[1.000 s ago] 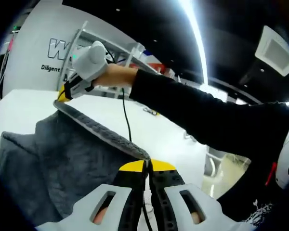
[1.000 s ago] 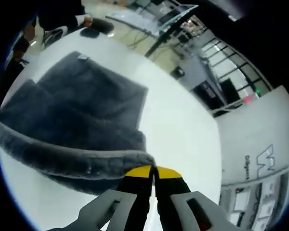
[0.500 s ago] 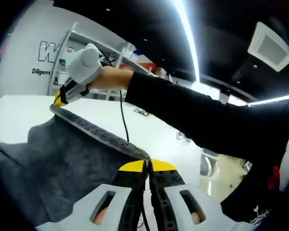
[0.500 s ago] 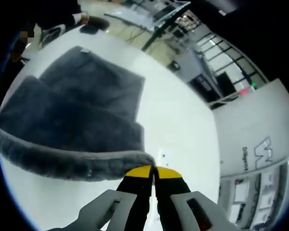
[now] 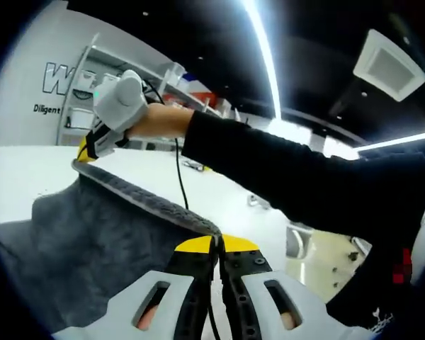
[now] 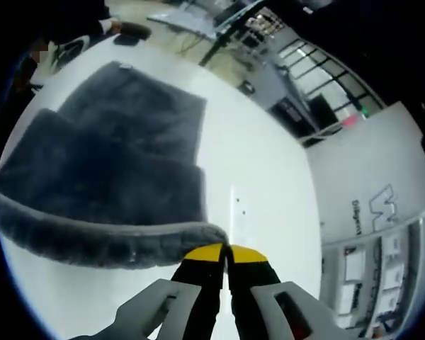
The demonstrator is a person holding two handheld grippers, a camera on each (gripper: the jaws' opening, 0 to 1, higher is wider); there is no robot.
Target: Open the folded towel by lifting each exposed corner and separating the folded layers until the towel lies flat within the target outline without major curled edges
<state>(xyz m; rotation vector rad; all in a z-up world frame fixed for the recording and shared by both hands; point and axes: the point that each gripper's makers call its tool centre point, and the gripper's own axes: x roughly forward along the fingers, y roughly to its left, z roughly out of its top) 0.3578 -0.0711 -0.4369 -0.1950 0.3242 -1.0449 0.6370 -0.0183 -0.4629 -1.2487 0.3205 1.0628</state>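
Observation:
A dark grey towel [image 5: 92, 241] hangs lifted between both grippers, its hemmed edge [image 5: 145, 202] stretched taut from one to the other. My left gripper [image 5: 217, 242] is shut on one corner of it. In the left gripper view the right gripper [image 5: 87, 147], held by a hand with a black sleeve, pinches the far corner. In the right gripper view my right gripper [image 6: 225, 251] is shut on the towel's corner, and the towel [image 6: 120, 163] drapes in stepped layers down onto the white table [image 6: 262, 177].
The white table [image 5: 21, 170] spreads under the towel. A white wall with lettering [image 5: 57, 78] and shelving [image 6: 368, 269] stand beyond it. A black cable [image 5: 180, 173] hangs from the right gripper. A person [image 6: 92, 21] is at the table's far end.
Both grippers have risen a little with the towel edge still taut between them; more of the table shows under the towel in the right gripper view.

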